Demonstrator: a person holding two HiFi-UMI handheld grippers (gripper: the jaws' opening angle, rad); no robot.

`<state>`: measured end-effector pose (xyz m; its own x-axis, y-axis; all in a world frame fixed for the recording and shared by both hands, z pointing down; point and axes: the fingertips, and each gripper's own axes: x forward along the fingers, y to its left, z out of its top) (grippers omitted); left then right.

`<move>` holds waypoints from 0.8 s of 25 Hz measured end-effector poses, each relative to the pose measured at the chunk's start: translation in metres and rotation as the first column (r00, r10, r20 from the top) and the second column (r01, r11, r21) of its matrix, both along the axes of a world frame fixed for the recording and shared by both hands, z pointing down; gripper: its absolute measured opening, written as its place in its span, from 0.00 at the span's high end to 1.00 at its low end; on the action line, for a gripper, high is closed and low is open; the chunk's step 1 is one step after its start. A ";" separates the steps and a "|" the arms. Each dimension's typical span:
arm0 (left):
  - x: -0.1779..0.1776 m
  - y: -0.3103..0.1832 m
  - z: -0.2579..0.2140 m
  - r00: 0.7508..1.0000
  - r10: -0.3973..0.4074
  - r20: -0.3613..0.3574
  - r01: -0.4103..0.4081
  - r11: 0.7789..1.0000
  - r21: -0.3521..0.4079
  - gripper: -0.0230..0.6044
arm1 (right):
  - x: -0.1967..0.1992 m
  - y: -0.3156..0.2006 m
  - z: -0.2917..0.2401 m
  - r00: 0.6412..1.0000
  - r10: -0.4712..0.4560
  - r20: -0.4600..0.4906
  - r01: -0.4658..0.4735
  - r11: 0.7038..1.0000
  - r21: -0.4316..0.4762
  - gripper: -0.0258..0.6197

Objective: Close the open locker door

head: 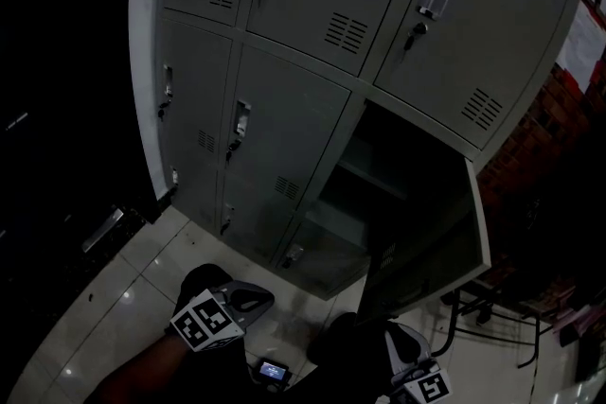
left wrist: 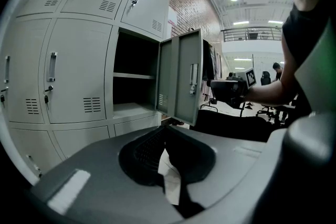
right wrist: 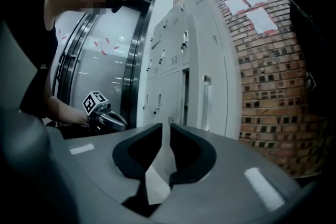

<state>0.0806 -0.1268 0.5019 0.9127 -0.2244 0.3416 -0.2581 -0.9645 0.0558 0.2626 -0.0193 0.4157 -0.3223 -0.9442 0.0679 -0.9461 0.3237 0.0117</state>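
Note:
A bank of grey lockers [head: 312, 61] stands ahead, and one lower locker door [head: 437, 246] hangs open to the right, baring a shelf inside. The left gripper view shows that open door [left wrist: 181, 81] swung out, its handle facing me. In the right gripper view the door [right wrist: 215, 99] is seen close by, nearly edge-on. My left gripper [left wrist: 163, 128] is held low, away from the lockers, its jaw tips meeting on nothing. My right gripper [right wrist: 167, 126] is near the door's outer side with a narrow gap between its jaws and nothing in it. In the head view both grippers [head: 248, 298] [head: 407, 350] sit low.
A brick wall [right wrist: 273, 86] with papers [right wrist: 252, 8] runs right of the lockers. Dark chair frames [head: 492, 307] stand beside the open door. A small lit screen [head: 275, 372] shows low between my arms. Tall glass doors [right wrist: 100, 60] are left of the lockers.

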 end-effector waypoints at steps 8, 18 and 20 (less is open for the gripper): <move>0.000 0.001 0.000 1.000 -0.002 0.005 0.002 1.000 -0.003 0.94 | 0.040 -0.023 -0.013 0.998 -0.053 0.014 0.053 0.999 -0.001 0.59; 0.001 0.000 -0.004 1.000 -0.001 -0.004 0.001 1.000 -0.001 0.94 | -0.015 -0.075 -0.032 0.989 -0.129 0.074 0.124 0.990 0.072 0.75; 0.001 0.001 -0.004 1.000 0.001 -0.006 -0.001 1.000 -0.002 0.94 | -0.030 -0.091 -0.033 0.986 -0.150 0.072 0.144 0.986 0.079 0.76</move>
